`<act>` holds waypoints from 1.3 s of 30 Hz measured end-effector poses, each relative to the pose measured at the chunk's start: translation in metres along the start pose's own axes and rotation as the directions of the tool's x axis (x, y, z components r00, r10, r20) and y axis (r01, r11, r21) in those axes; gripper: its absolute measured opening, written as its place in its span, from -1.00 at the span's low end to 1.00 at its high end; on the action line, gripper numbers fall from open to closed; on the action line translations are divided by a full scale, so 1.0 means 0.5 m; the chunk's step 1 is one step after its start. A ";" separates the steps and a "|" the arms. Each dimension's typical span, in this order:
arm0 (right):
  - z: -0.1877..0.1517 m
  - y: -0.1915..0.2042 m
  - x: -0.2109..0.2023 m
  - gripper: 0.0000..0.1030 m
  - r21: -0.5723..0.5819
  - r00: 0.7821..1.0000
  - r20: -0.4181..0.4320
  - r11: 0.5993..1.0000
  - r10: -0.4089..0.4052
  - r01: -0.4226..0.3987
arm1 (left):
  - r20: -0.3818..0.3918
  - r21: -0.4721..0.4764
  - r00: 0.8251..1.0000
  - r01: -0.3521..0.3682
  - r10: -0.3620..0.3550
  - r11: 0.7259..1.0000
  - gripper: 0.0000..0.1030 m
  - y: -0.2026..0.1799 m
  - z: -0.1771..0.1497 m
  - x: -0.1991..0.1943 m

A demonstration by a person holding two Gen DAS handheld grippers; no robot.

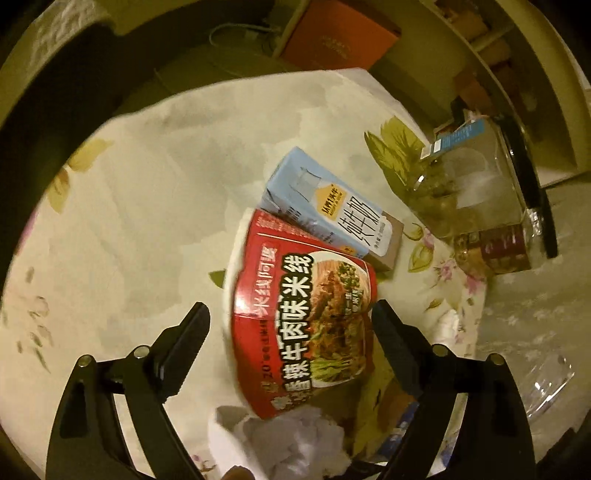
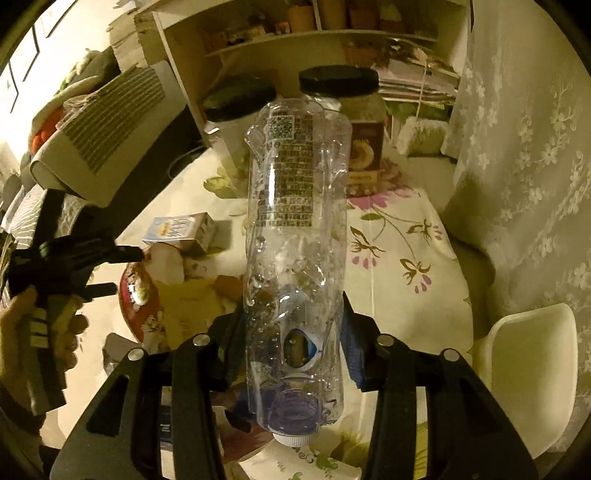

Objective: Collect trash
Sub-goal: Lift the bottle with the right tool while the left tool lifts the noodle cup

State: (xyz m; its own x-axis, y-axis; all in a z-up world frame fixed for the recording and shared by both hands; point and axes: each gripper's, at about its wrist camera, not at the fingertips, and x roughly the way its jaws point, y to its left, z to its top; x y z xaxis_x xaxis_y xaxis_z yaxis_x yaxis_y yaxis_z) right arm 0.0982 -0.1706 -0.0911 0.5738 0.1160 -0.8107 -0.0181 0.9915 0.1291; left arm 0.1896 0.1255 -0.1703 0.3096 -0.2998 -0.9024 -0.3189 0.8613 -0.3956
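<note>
My left gripper is open around a red instant noodle cup lying on its side on the floral tablecloth; the right finger is at the cup's wall, the left finger stands apart from it. A light blue milk carton lies just beyond the cup. A crumpled white tissue lies near me. My right gripper is shut on a crushed clear plastic bottle, cap end toward the camera, held above the table. The right wrist view also shows the left gripper, the cup and the carton.
Two large clear jars with black lids stand at the table's far side; one shows in the left wrist view. An orange box and shelves lie beyond. A white chair stands at the right. A lace curtain hangs nearby.
</note>
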 end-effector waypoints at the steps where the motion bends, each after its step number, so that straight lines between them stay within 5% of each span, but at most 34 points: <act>1: -0.001 -0.002 -0.001 -0.18 -0.003 1.000 0.003 1.000 -0.001 0.001 | 0.002 -0.004 1.000 0.004 -0.004 1.000 0.70 -0.001 -0.002 0.004; 5: -0.001 -0.006 0.002 -0.17 -0.003 1.000 -0.008 1.000 -0.012 0.012 | -0.021 -0.016 1.000 0.002 -0.003 1.000 0.82 -0.015 -0.005 0.032; 11: 0.002 -0.012 0.009 -0.17 0.008 1.000 -0.025 1.000 -0.018 0.018 | -0.034 0.089 0.999 -0.025 0.028 0.996 0.79 -0.054 -0.021 0.043; 12: 0.003 -0.011 0.007 -0.17 0.007 1.000 -0.022 1.000 -0.018 0.018 | -0.021 0.088 1.000 -0.018 0.020 0.996 0.56 -0.054 -0.020 0.036; 21: -0.003 -0.005 -0.011 -0.17 0.000 1.000 0.001 1.000 -0.020 0.020 | 0.151 0.226 0.988 -0.076 0.043 0.971 0.55 -0.098 -0.042 -0.054; 30: 0.003 -0.007 -0.044 -0.17 0.007 0.999 0.045 1.000 -0.018 0.018 | 0.379 0.303 0.926 -0.133 0.009 0.944 0.55 -0.135 -0.084 -0.189; 39: -0.019 -0.039 -0.113 -0.17 0.010 0.994 0.093 0.999 -0.053 0.053 | 0.476 0.325 0.879 -0.143 -0.030 0.935 0.55 -0.139 -0.144 -0.271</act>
State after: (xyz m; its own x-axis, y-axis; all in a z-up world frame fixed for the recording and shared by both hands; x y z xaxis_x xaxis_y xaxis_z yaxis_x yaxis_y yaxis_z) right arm 0.0582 -0.1960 -0.0533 0.6477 0.0570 -0.7598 0.0206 0.9955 0.0922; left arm 0.1053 0.0766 -0.0330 0.7080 -0.0947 -0.6998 -0.0513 0.9815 -0.1847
